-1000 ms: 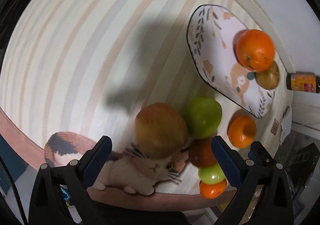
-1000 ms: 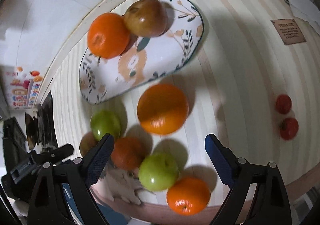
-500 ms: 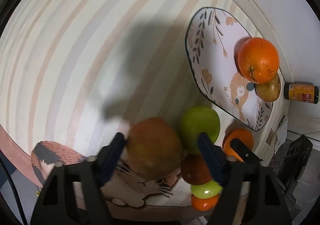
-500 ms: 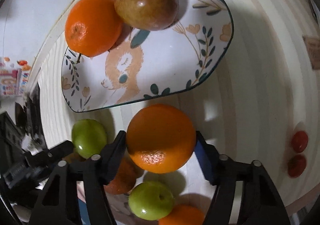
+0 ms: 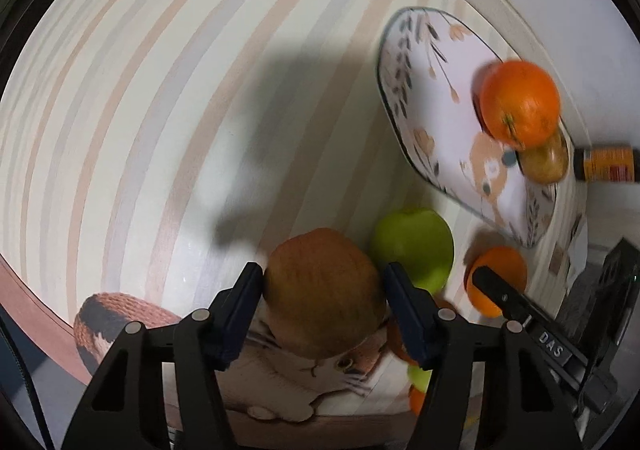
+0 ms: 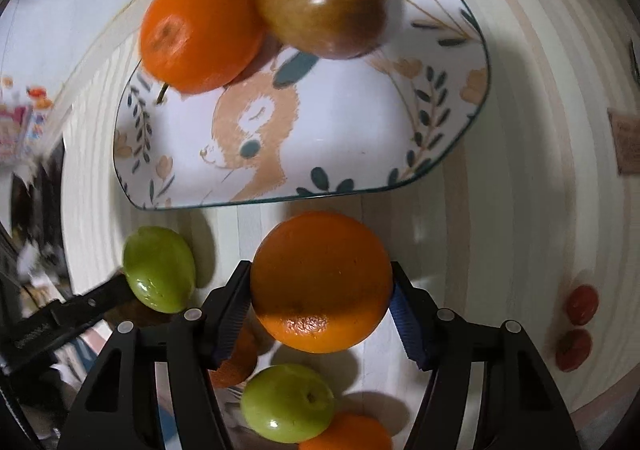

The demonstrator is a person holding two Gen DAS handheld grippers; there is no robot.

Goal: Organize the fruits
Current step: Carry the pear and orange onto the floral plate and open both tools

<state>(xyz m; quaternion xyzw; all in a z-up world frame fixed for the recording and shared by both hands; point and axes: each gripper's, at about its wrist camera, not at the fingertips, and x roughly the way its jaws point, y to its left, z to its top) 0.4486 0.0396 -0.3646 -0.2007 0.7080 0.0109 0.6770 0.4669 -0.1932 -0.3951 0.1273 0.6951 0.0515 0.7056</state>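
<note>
My left gripper [image 5: 324, 278] points down at the table, and its jaws are closing with the pads pressed on both sides of a brown apple [image 5: 324, 302]. A green apple [image 5: 414, 246] lies just right of it. My right gripper [image 6: 320, 278] is shut on a large orange [image 6: 320, 274], just in front of the deer-patterned plate [image 6: 352, 130]. On the plate's far side rest an orange [image 6: 200, 30] and a red-brown apple [image 6: 324, 2], touching each other. In the left wrist view the plate [image 5: 440, 98] is at the upper right.
Loose fruit lies around the grippers: a green apple [image 6: 158, 270], another green apple [image 6: 288, 402], and an orange [image 6: 348, 434] at the bottom edge. Two small red tomatoes [image 6: 582, 304] sit at the right. A cat-patterned mat [image 5: 280, 382] lies under the brown apple. A small jar [image 5: 608, 164] stands beyond the plate.
Both grippers went from wide open to closed on fruit: the left on the brown apple, the right on the large orange. The right gripper came closer to the plate.
</note>
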